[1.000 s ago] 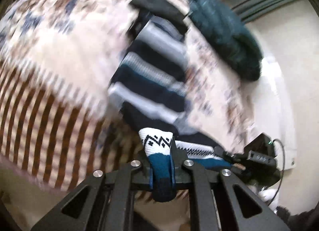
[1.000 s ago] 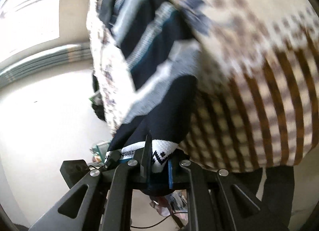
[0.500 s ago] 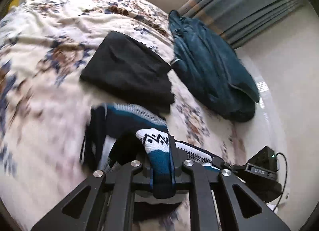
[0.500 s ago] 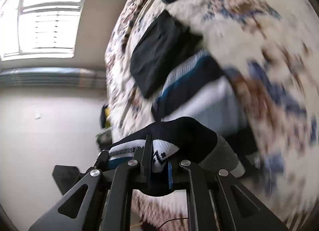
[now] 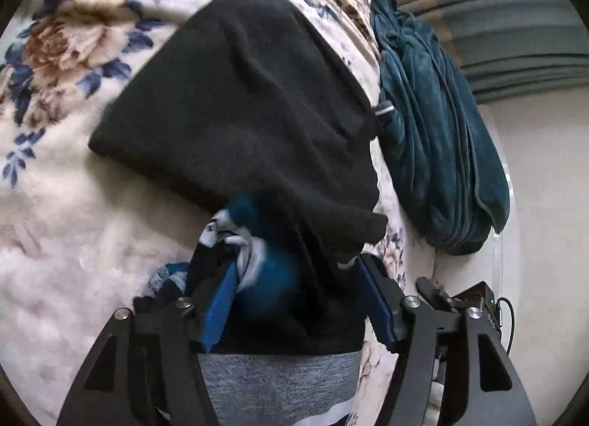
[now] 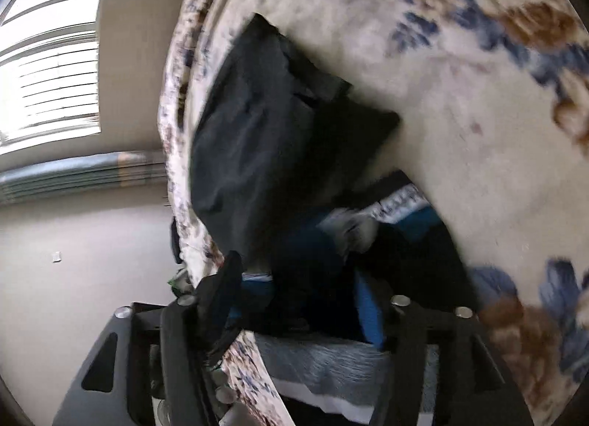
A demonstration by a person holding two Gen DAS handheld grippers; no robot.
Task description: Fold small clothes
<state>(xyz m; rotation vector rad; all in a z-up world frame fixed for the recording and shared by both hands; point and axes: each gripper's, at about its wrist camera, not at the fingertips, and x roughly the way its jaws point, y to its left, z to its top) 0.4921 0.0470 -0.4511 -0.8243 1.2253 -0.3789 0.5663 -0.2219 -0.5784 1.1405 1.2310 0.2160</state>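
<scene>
A navy, teal, white and grey striped knit garment [image 5: 265,293] lies bunched on the floral bedspread [image 5: 55,205], right under my left gripper [image 5: 294,301]. That gripper is open, its blue-padded fingers [image 5: 375,301] spread to either side of the garment. In the right wrist view the same garment [image 6: 331,260] lies between the spread fingers of my right gripper [image 6: 305,301], which is also open. A folded black garment [image 5: 250,102] lies just beyond, touching the striped one; it also shows in the right wrist view [image 6: 265,139].
A dark teal fleece garment [image 5: 434,131] lies heaped at the bed's far edge, beside the black one. Grey curtains [image 5: 515,21] hang behind. A window with blinds [image 6: 48,69] and a beige wall show in the right wrist view.
Both grippers carried the striped garment's end down over itself onto the bed, then opened and let it go. The view moved closer to the black garment.
</scene>
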